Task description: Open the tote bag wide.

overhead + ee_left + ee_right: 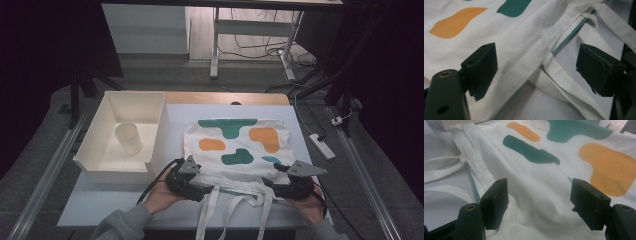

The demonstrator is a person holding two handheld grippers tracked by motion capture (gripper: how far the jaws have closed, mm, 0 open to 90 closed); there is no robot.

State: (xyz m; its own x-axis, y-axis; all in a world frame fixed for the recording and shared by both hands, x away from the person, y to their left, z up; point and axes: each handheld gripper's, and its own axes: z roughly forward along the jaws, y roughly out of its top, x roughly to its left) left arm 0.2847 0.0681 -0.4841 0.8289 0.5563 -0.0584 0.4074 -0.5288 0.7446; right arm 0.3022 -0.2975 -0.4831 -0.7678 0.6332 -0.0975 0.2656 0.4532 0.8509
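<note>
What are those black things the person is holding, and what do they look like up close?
They are two hand-held grippers. The left gripper and right gripper have chunky black bodies, each topped by a grey three-cornered plate. Each has two blocky black jaws, and black cables trail back from them. The person wears grey sleeves.

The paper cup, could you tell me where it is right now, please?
In the high view, the paper cup stands inside the white box at the table's left, just left of the tote bag, beyond the left gripper.
</note>
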